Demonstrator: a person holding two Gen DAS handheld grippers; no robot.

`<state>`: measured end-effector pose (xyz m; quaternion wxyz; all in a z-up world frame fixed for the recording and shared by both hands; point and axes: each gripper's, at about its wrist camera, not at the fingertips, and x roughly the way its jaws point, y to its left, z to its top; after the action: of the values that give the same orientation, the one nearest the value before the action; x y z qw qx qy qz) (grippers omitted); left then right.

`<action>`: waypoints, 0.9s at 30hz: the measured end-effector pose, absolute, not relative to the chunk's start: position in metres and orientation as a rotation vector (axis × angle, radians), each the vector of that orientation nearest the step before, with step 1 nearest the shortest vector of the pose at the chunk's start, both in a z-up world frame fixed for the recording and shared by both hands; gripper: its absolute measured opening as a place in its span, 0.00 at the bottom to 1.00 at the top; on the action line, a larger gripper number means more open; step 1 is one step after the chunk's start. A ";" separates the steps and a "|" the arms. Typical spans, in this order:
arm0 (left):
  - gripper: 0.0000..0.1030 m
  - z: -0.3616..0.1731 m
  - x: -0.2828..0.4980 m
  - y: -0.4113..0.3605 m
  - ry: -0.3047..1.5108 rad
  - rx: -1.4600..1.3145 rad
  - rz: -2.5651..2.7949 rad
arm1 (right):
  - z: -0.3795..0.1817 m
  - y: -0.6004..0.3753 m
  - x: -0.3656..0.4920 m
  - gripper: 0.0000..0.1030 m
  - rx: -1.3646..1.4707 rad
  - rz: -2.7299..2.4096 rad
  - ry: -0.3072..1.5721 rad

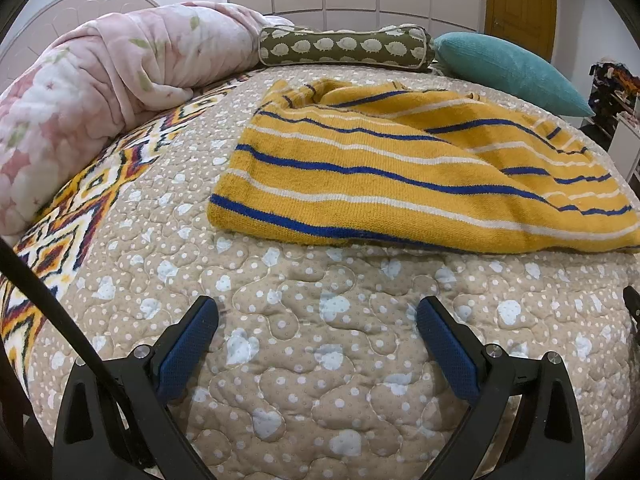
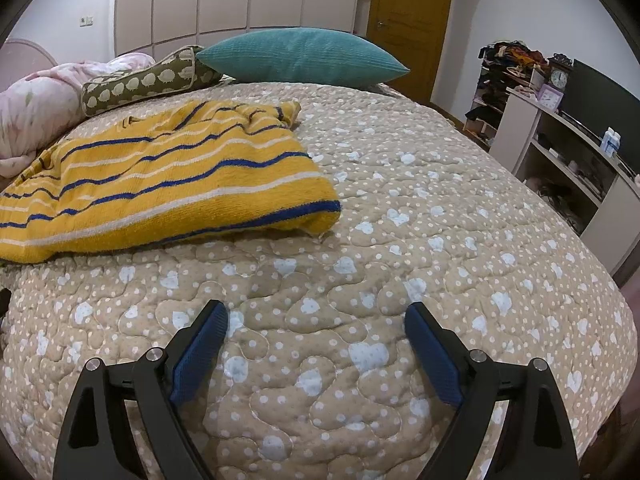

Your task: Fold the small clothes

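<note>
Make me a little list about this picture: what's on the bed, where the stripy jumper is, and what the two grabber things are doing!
bed cover: beige quilt with pale hearts and dots
garment: yellow striped sweater, lying partly folded on the quilt
behind it: hedgehog bolster, teal pillow, pink blanket
left gripper: fingers wide apart, nothing between them
right gripper: fingers wide apart, nothing between them
touching sweater: neither gripper

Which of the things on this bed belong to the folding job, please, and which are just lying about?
For the job:
- striped sweater, part folded
- left gripper, open, holding nothing
- right gripper, open, holding nothing

Lying about:
- teal pillow
- sheep bolster
- pink duvet
- quilt under it all
- clock on the shelf
</note>
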<state>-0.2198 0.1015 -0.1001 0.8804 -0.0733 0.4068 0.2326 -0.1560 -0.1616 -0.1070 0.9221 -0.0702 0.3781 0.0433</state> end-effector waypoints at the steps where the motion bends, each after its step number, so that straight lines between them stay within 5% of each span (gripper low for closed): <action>1: 0.97 -0.100 -0.220 0.101 0.844 -0.155 0.481 | -0.107 -0.162 -0.156 0.91 -0.145 0.087 0.775; 14: 0.94 -0.083 -0.236 0.109 0.733 -0.275 0.325 | -0.105 -0.152 -0.160 0.93 -0.208 0.038 0.755; 18: 0.94 -0.058 -0.257 0.127 0.634 -0.330 0.339 | -0.087 -0.151 -0.167 0.81 -0.210 0.045 0.776; 27: 0.94 -0.051 -0.273 0.205 0.608 -0.550 0.516 | -0.062 -0.059 -0.192 0.78 -0.385 0.335 0.747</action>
<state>-0.2729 0.2048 -0.0508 0.8851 -0.2642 0.2923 0.2478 -0.1917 -0.0587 -0.0615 0.8995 -0.1858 0.3608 0.1621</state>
